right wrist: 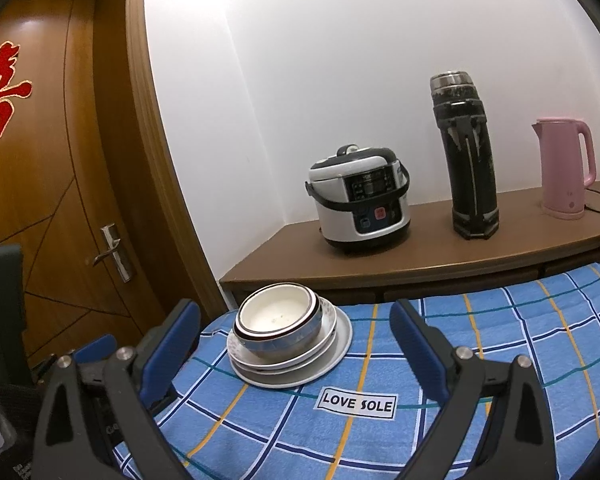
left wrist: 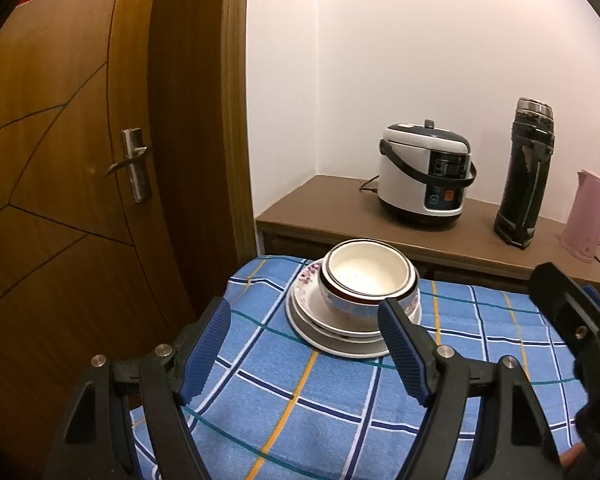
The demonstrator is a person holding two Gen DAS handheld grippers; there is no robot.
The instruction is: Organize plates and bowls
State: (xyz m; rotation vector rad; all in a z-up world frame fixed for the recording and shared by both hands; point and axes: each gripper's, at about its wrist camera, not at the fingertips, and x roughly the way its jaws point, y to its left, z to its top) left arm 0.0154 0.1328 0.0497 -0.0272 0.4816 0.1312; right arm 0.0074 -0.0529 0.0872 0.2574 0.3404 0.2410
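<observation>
A stack of white plates [left wrist: 332, 338] [right wrist: 332, 354] sits on the blue checked tablecloth [left wrist: 280, 400] [right wrist: 480, 360], with nested bowls [left wrist: 366, 276] [right wrist: 278, 322] on top; the upper bowl is white with a dark rim band. My left gripper [left wrist: 304, 320] is open, its blue-padded fingers [left wrist: 206, 350] short of the stack, nothing between them. My right gripper [right wrist: 296, 324] is open too, held back from the stack, which lies ahead and slightly left. The right gripper's black body [left wrist: 576, 340] shows at the right edge of the left wrist view.
Behind the table a brown cabinet top [right wrist: 400, 256] holds a white rice cooker [left wrist: 426, 176] [right wrist: 360, 204], a tall black thermos [left wrist: 526, 176] [right wrist: 466, 160] and a pink kettle [left wrist: 590, 216] [right wrist: 564, 166]. A wooden door [left wrist: 80, 160] [right wrist: 60, 200] stands left. A "LOVE SOLE" label [right wrist: 357, 402] is on the cloth.
</observation>
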